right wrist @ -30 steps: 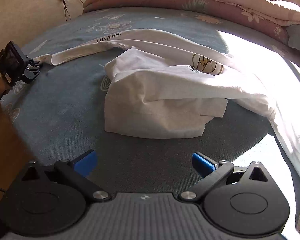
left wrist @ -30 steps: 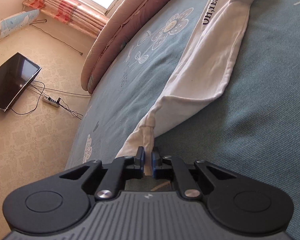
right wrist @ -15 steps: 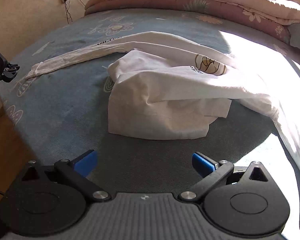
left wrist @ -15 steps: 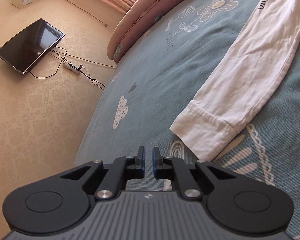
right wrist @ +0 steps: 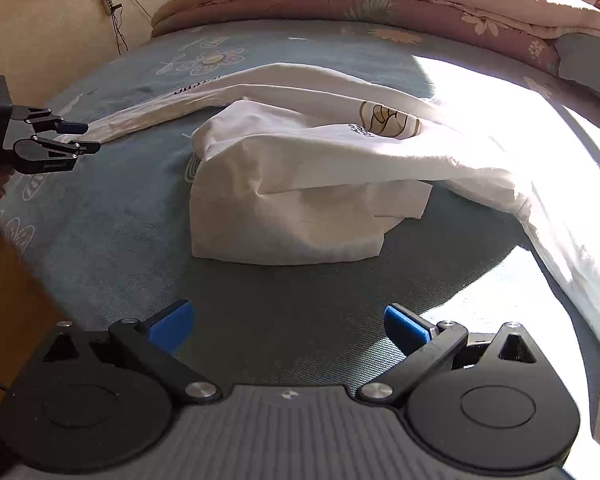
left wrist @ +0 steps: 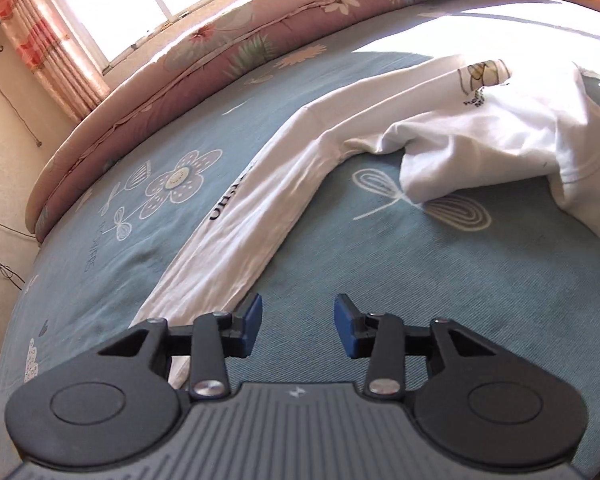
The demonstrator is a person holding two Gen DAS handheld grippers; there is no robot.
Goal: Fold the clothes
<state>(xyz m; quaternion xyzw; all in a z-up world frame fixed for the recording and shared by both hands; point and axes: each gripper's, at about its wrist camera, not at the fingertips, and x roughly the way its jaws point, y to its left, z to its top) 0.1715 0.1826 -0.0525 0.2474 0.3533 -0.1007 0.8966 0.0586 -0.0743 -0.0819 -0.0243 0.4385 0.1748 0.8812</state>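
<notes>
**While sleeve lies stretched out: fold it in next**

With the long sleeve (left wrist: 256,216) of the white shirt (right wrist: 300,184) laid straight across the blue bed cover (left wrist: 380,280), away from the bunched body at mid-bed. Left gripper (left wrist: 298,330) hovering just beside the cuff end, fingers partly apart after just opening, nothing between them. Right gripper (right wrist: 286,324) poised nearer than the shirt's hem, fingers spread wide and empty.

Likely step in hand: bringing that sleeve back over the shirt body. To do it well: pinch the cuff through both layers, lift only enough to clear the cover, carry across toward the printed chest (right wrist: 388,120), lay flat without twisting. Meanwhile, pin or smooth the crumpled hem with the right gripper, since loose cloth probably drags. Far sleeve at the sunlit side too washed out to judge.
</notes>
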